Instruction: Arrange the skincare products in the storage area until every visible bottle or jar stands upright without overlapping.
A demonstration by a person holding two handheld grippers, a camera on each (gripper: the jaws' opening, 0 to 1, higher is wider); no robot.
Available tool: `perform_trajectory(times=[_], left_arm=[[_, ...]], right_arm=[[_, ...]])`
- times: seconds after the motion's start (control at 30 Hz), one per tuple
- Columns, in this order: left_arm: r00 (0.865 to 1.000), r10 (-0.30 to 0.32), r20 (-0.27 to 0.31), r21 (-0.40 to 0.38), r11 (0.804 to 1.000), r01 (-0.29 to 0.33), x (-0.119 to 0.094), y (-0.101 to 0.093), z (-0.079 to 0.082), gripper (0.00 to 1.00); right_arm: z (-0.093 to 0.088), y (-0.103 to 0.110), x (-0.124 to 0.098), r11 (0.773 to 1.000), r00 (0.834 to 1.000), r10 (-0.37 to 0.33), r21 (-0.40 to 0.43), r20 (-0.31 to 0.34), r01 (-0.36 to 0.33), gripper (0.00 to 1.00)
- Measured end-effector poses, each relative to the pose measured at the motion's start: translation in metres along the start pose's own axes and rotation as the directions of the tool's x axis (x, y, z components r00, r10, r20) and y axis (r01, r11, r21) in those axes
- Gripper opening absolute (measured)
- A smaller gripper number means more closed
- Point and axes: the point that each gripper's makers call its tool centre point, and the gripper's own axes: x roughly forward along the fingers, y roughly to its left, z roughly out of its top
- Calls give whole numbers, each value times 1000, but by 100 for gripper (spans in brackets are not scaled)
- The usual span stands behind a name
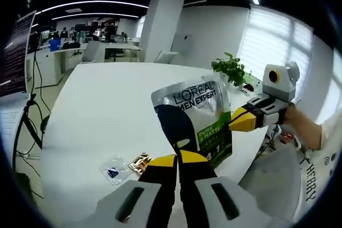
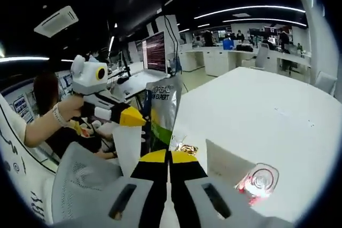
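A silver, black and green L'Oreal Men Expert pouch [image 1: 195, 105] hangs upright in the air above the white table [image 1: 107, 110]. My left gripper [image 1: 179, 158] is shut on the pouch's lower edge. My right gripper [image 1: 239, 121] comes in from the right, shut on the pouch's right edge. In the right gripper view the pouch [image 2: 163, 110] shows edge-on. There my right gripper [image 2: 169, 157] is closed on its near edge, and my left gripper [image 2: 133, 117] pinches it from the left.
A small clear sachet with a blue item [image 1: 113, 170] and a gold-foil packet [image 1: 140, 162] lie on the table near its front edge. A clear pack with red print [image 2: 259, 180] lies nearby. A potted plant [image 1: 231, 70] stands at the far right. A grey chair [image 2: 80, 180] is beside the table.
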Motion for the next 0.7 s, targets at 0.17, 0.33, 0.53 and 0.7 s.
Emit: perform_trajectory(times=[0.17,0.33,0.53,0.7], left_arm=[[998,-31,-56,-15,999,30,5,-3,-20,0],[994,-49,-99,-39,998,45,11,-4,-38,0],[985,-68,-155,-51,997,61,19,-19,-61,0],[978,-79,-191,-60,996,69,24,-18,-73,0]], right_arm=[[-24,0,4,998,1000,-4,57,-23,5,1],[-40,0,7,996,999,-11,88,-46,15,1],[-60,-2,10,993,997,-18,116,-79,27,1],[-72,0,13,992,995,-13,127,-100,26,1]])
